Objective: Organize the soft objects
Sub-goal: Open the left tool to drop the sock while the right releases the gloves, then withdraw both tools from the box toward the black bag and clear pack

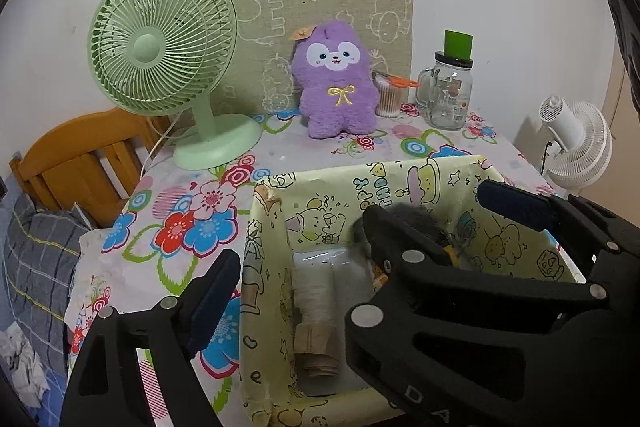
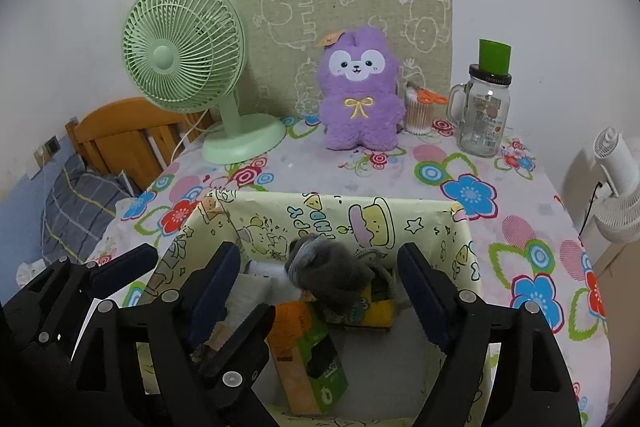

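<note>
A grey plush toy (image 2: 326, 269) lies inside the yellow cartoon-print box (image 2: 464, 239), on top of other items. My right gripper (image 2: 320, 267) stands open around it, and both pads are clear of the fur. In the left wrist view the grey plush toy (image 1: 414, 217) shows only partly behind the black fingers of the right gripper (image 1: 440, 215). My left gripper (image 1: 316, 267) is open and empty, straddling the left wall of the box (image 1: 256, 267). A purple plush toy (image 1: 338, 87) sits upright at the back of the table.
Also in the box are an orange-and-green carton (image 2: 308, 355), a yellow pouch (image 2: 370, 307) and a white roll (image 1: 314, 291). On the flowered tablecloth (image 2: 500, 247) stand a green fan (image 1: 160, 51), a glass jar mug (image 1: 450, 95) and a cotton-swab cup (image 1: 389, 99). A wooden bed frame (image 1: 76, 155) is left, a white fan (image 1: 576, 143) right.
</note>
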